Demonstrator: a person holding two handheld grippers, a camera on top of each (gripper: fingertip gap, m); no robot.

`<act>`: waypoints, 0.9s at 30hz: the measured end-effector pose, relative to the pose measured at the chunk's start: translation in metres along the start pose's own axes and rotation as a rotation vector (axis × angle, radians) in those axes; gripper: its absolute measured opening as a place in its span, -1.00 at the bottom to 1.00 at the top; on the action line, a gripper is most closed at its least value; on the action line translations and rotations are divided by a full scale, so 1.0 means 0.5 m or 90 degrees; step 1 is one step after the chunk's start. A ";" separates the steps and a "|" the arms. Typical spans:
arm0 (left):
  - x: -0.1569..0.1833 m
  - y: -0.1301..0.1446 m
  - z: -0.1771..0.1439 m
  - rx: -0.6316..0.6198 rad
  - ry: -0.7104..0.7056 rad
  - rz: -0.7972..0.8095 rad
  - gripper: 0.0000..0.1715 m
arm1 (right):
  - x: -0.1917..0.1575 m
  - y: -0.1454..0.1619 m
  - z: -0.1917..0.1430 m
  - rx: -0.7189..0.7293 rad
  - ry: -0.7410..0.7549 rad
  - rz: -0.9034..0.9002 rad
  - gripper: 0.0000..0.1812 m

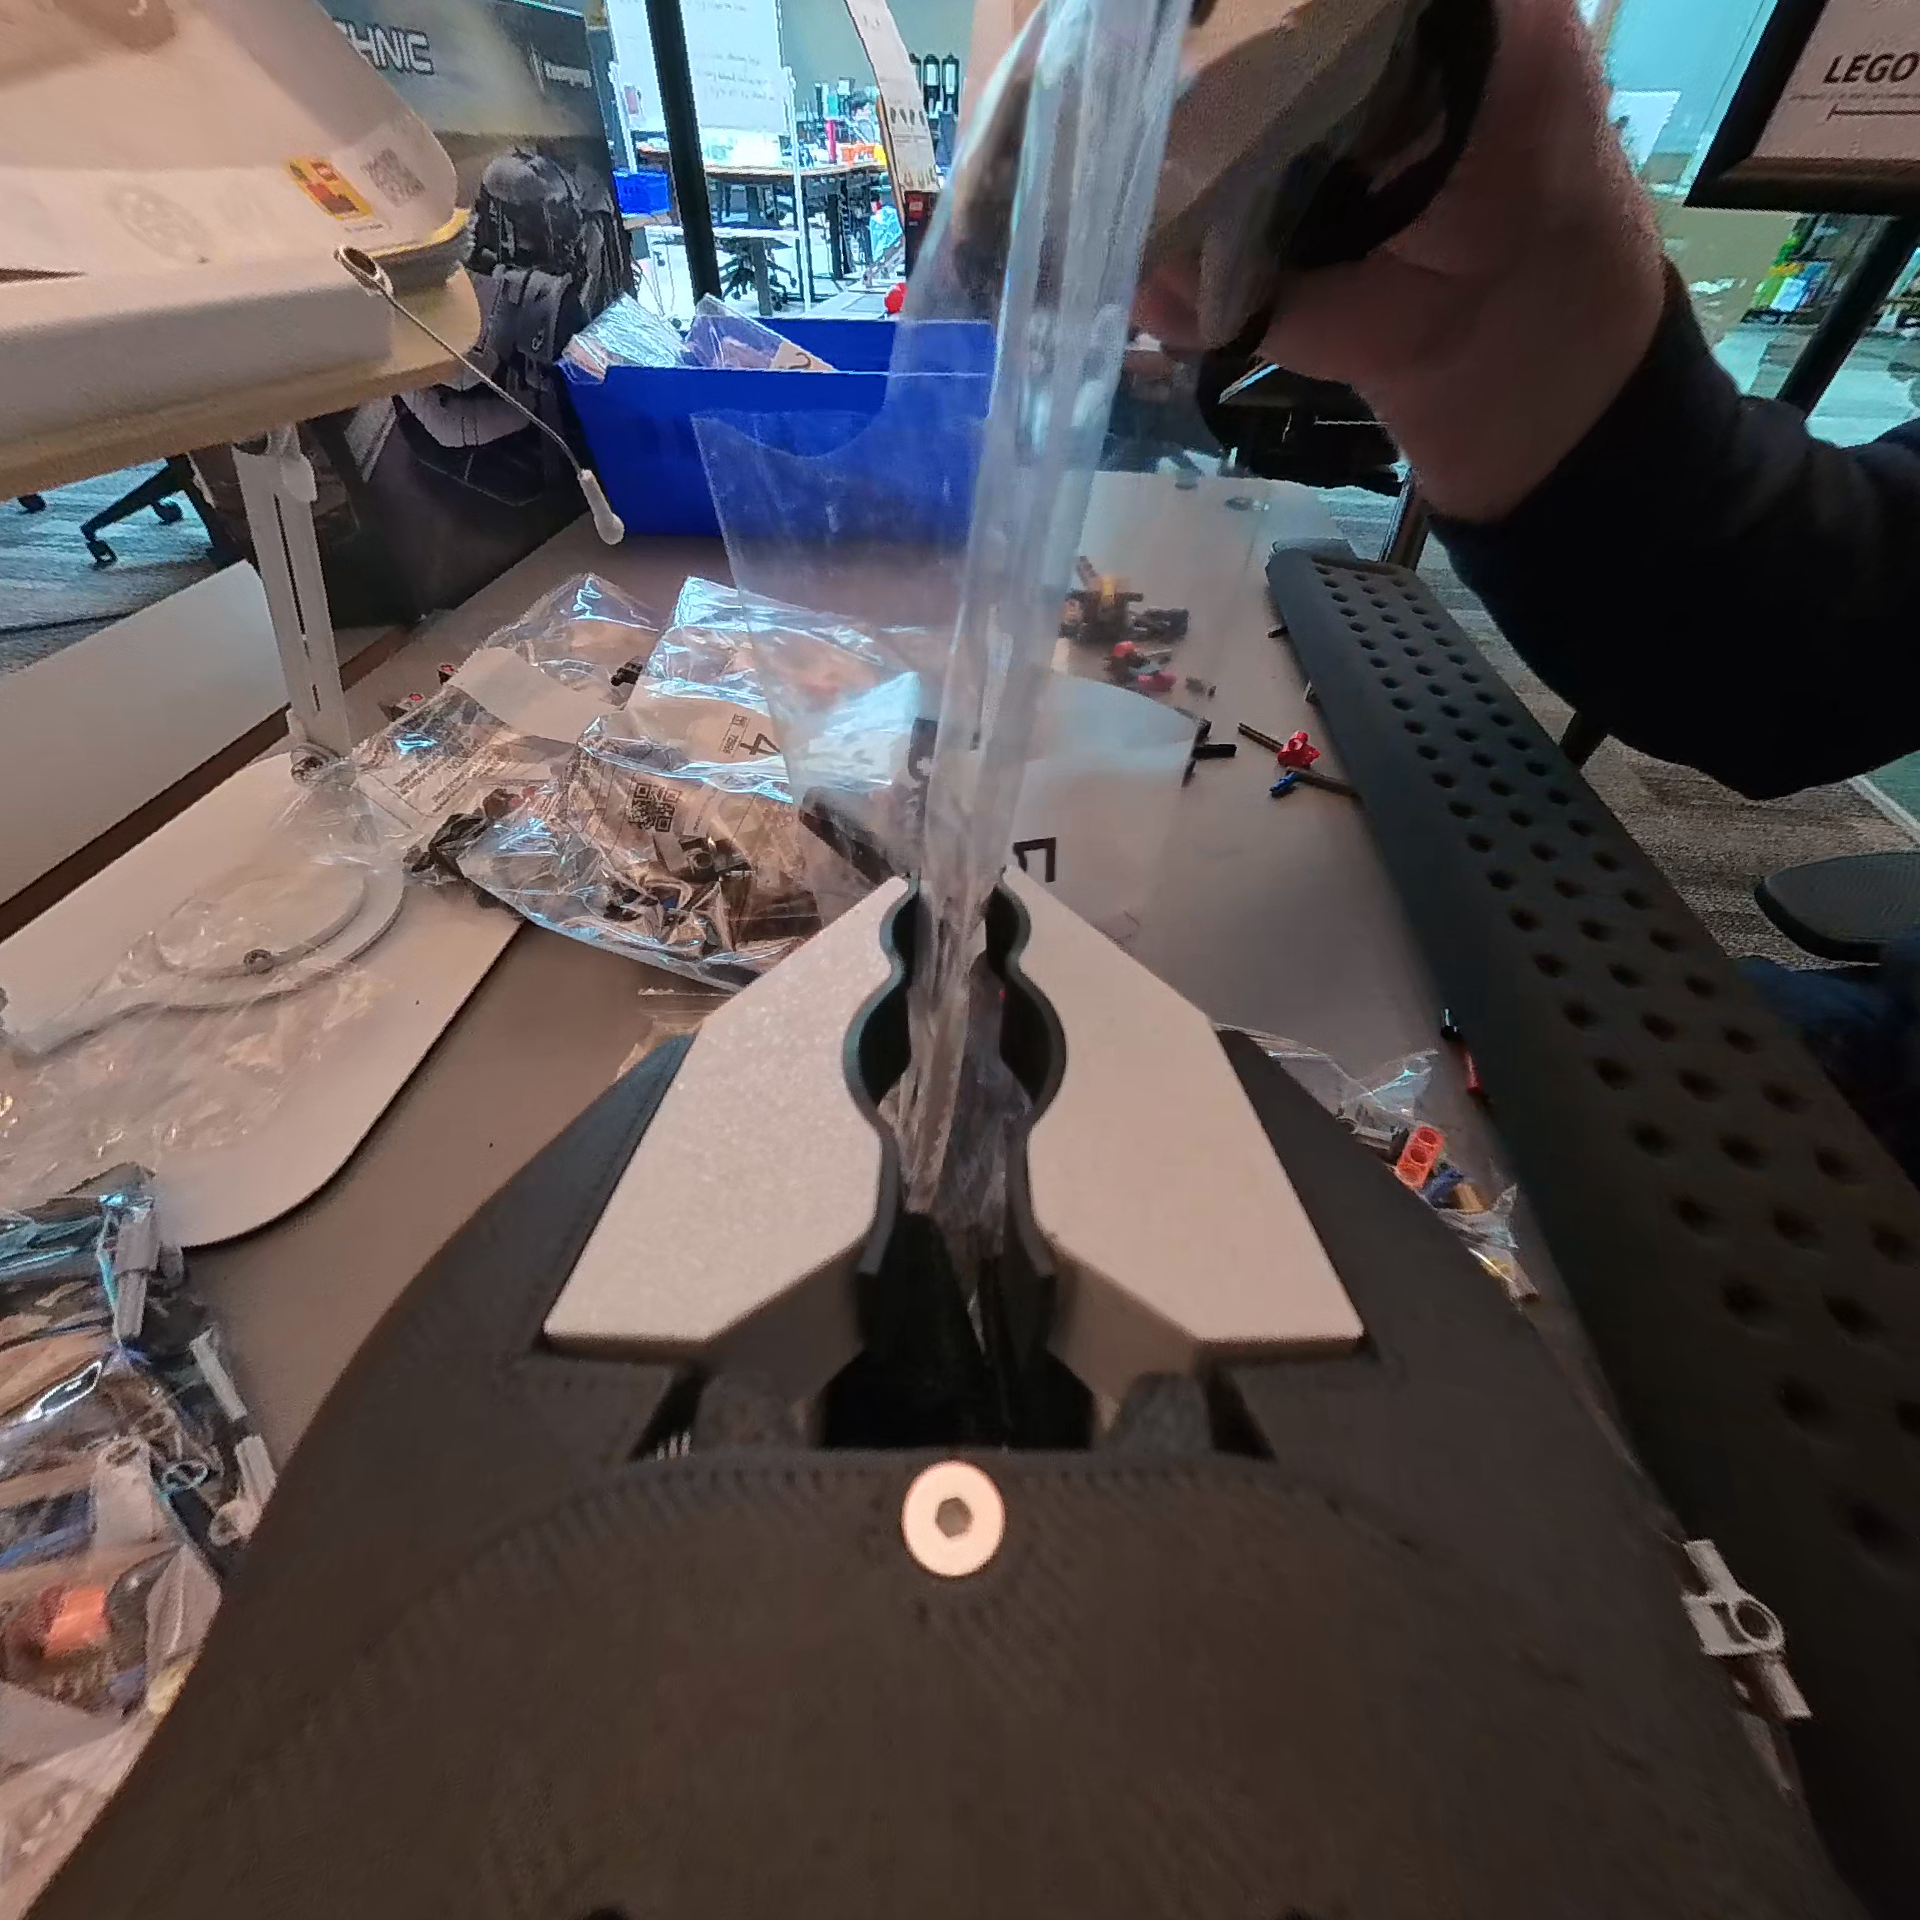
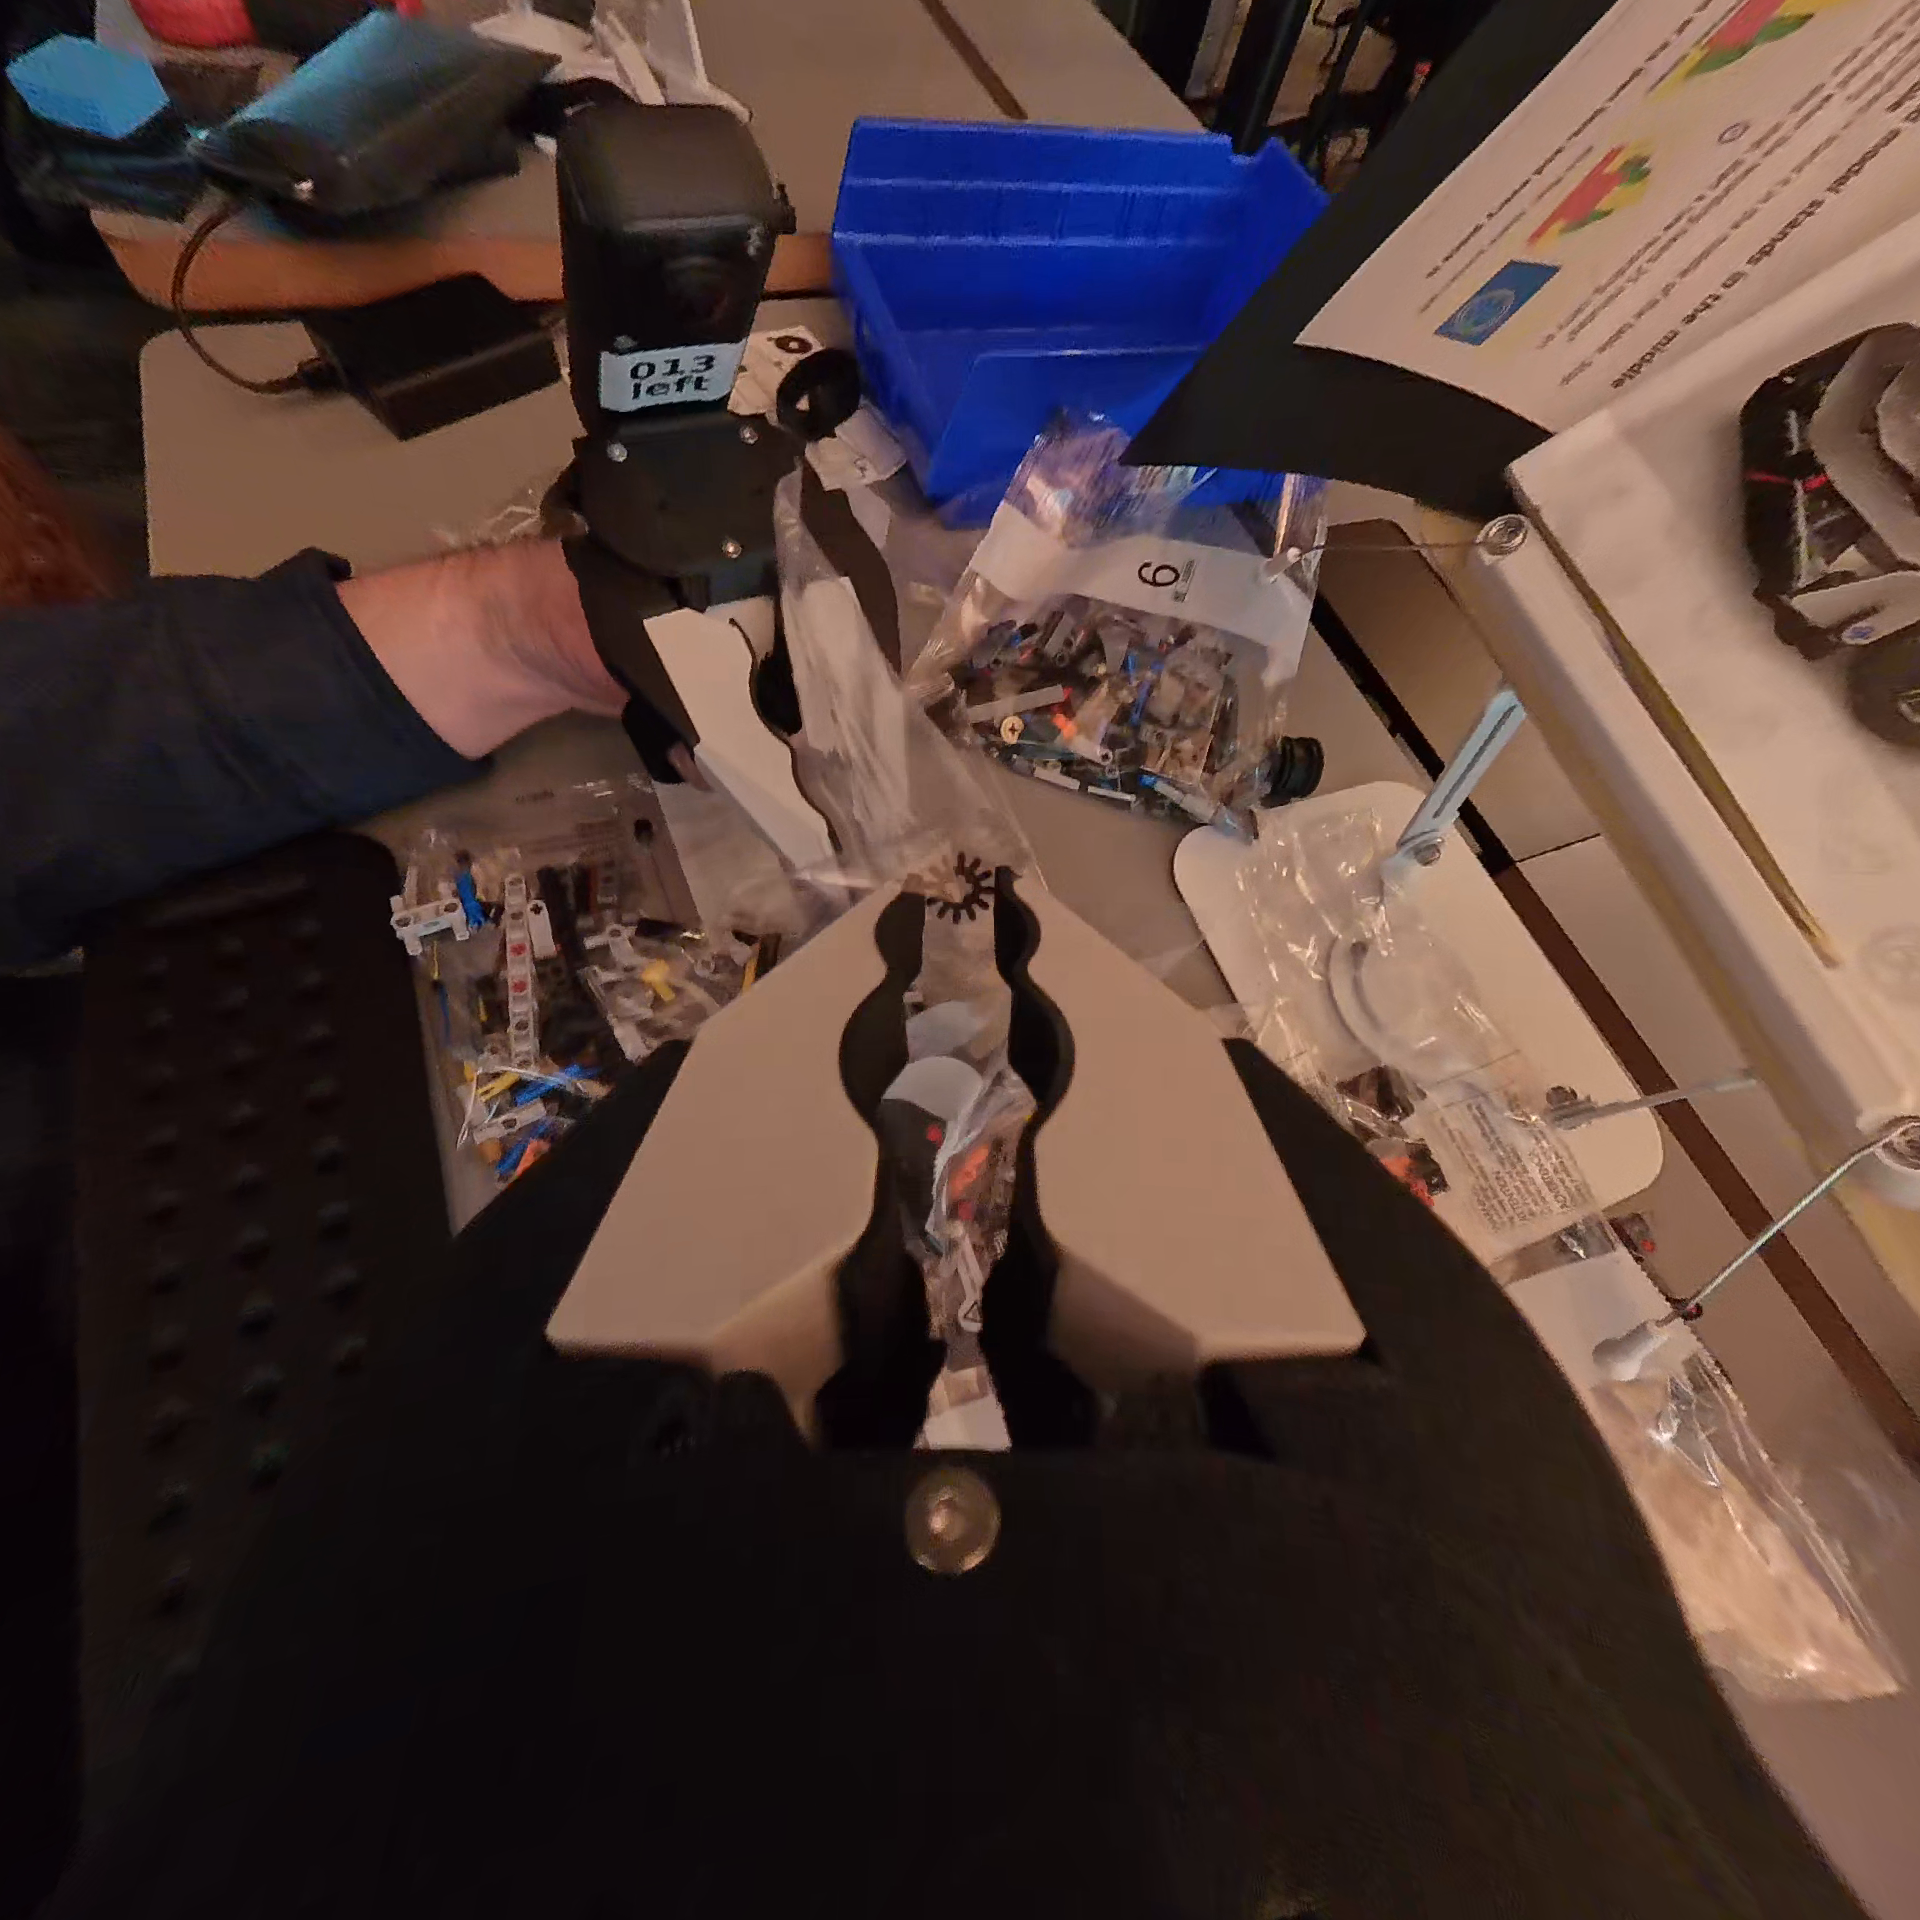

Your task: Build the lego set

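A clear plastic bag [image 1: 1039, 468] is stretched taut between both grippers above the table. My left gripper [image 1: 956, 894] is shut on its lower end; small dark pieces show in the bag between the jaws. My right gripper [image 1: 1195, 125], held by a hand in a dark sleeve, grips the upper end at top right. In the right wrist view my right gripper [image 2: 956, 894] is shut on the bag [image 2: 862, 727], and the left gripper [image 2: 816, 800] clamps it just beyond. A small part-built assembly [image 1: 1112, 608] and loose pieces [image 1: 1288, 753] lie on the table behind.
Several sealed bags of pieces [image 1: 644, 810] lie on the table, one numbered [image 2: 1122, 665]. A blue bin [image 2: 1039, 291] stands behind. An instruction booklet [image 1: 208, 260] rests on a white stand [image 1: 301, 644] at left. A black perforated chair back [image 1: 1558, 935] borders the right. One gripper's finger ends stand about 9 cm off the other's.
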State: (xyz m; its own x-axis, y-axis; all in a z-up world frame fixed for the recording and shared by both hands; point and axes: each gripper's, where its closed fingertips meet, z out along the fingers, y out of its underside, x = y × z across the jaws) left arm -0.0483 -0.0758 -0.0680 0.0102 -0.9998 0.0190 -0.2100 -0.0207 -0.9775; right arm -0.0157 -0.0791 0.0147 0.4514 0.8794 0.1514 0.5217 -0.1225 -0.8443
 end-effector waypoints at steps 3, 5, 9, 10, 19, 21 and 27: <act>-0.001 0.000 -0.001 0.001 -0.002 0.000 -0.89 | 0.002 -0.003 0.002 0.008 -0.006 0.007 -0.88; -0.002 0.000 -0.001 0.001 -0.002 -0.001 -0.88 | 0.005 -0.004 0.003 0.011 -0.004 0.010 -0.88; -0.003 0.000 -0.002 0.002 -0.004 -0.002 -0.89 | 0.005 -0.005 0.004 0.018 -0.009 0.014 -0.88; -0.003 0.001 -0.002 0.002 -0.004 -0.002 -0.88 | 0.004 -0.005 0.004 0.018 -0.010 0.015 -0.88; -0.006 -0.002 -0.007 0.006 -0.007 -0.003 -0.89 | 0.009 0.007 0.011 0.003 -0.010 0.023 -0.88; -0.006 -0.003 -0.008 0.008 -0.007 -0.003 -0.89 | 0.010 0.011 0.015 0.000 -0.018 0.033 -0.88; -0.005 -0.002 -0.007 0.006 -0.007 -0.002 -0.89 | 0.009 0.041 0.027 -0.045 -0.013 0.030 -0.63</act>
State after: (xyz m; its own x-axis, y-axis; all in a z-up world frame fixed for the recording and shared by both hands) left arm -0.0514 -0.0734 -0.0663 0.0217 -0.9996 0.0201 -0.2005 -0.0241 -0.9794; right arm -0.0127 -0.0716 -0.0088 0.4626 0.8808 0.1009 0.5502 -0.1959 -0.8118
